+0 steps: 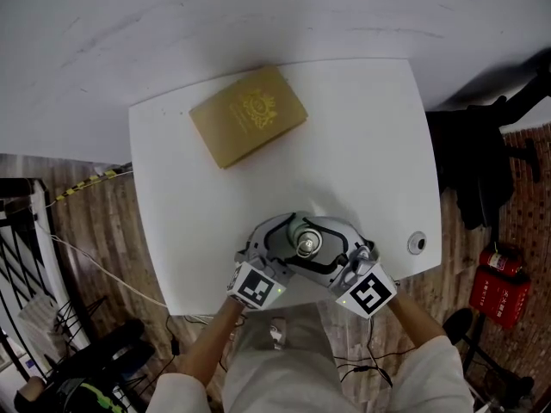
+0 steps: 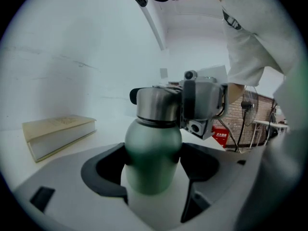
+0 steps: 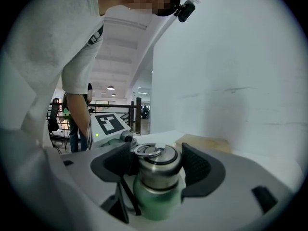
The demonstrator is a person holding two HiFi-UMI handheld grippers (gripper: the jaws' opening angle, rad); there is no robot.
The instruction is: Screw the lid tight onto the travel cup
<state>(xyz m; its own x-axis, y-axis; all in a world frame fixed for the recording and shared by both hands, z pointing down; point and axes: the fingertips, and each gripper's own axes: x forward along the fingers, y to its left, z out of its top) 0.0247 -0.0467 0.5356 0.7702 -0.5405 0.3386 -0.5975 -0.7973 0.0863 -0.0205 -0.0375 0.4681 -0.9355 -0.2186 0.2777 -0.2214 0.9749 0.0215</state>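
The travel cup [image 1: 305, 244] stands upright near the front edge of the white table [image 1: 362, 144]. It has a green body [image 2: 153, 153] and a steel lid [image 3: 156, 165] with a ring on top. My left gripper [image 1: 289, 248] comes from the left and is shut on the green body, with both pads pressing its sides [image 2: 153, 160]. My right gripper [image 1: 324, 248] reaches in from the right at lid height. In the right gripper view its jaws [image 3: 158, 163] stand open around the lid, with a gap at the right pad [image 3: 195, 165].
A tan book [image 1: 248, 114] lies flat at the back left of the table. A small round metal fitting [image 1: 417, 243] sits by the table's right edge. A red fire extinguisher [image 1: 495, 286] stands on the floor at the right. A white wall runs behind the table.
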